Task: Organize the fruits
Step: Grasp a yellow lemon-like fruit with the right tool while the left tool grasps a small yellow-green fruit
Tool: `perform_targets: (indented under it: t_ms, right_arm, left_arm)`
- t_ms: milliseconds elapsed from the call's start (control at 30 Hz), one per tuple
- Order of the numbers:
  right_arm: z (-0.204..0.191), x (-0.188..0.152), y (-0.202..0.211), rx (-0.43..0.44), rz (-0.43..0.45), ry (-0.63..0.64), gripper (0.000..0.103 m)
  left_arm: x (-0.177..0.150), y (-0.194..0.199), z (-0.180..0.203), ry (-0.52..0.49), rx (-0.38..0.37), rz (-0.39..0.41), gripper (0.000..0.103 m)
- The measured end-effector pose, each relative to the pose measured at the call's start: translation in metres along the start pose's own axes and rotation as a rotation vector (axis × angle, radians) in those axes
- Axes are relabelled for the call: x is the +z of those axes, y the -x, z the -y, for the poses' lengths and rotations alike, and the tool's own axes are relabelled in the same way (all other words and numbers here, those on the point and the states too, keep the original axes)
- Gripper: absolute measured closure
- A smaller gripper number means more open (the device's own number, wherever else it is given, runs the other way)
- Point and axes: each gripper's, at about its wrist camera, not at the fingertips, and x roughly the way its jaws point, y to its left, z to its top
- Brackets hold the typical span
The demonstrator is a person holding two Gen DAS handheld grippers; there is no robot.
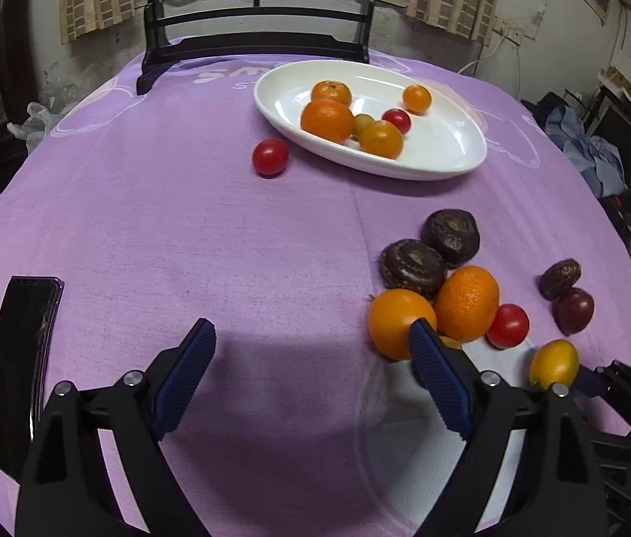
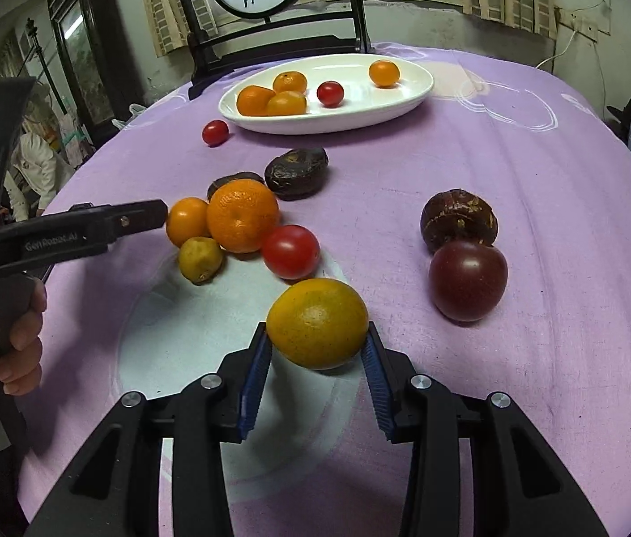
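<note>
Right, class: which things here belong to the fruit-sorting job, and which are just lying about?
Part of the job:
white dish
yellow fruit between the right gripper fingers
large orange
red tomato
dark plum
lone tomato beside the dish
left gripper, open

Just lying about:
black phone
dark wooden stand

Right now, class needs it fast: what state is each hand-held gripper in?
Left hand-held gripper: open, holding nothing, beside a round orange citrus fruit.
Right hand-held gripper: closing around an oval yellow-orange citrus fruit; firm grip cannot be told.
</note>
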Motion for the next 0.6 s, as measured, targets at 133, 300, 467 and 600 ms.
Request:
perform_targets:
  t_ms: [133,300,467,600]
  right_arm:
    - [-0.006,0.0,-0.001,-0.022,-0.004,0.036,0.061]
    - [-0.008,-0.002,0.002,-0.005,-0.002,0.049,0.061]
    - [-0.013,-0.003,0.006,0.016,0.005,0.073,0.061]
    - [-0.014,-0.004,0.006,0.008,0.002,0.078,0.061]
  left_arm:
    - [-0.003,0.001,0.007,-0.021,-0.008,-0.002,0.017]
    - [-0.005,0.004,0.013,-0.031,-0.047,-0.006,0.017]
    - [-0.012,0.003,0.027,-0.09,-0.063,-0.022,0.017]
    - [-0.019,0.0,0.034,-0.115,-0.078,-0.058,0.018]
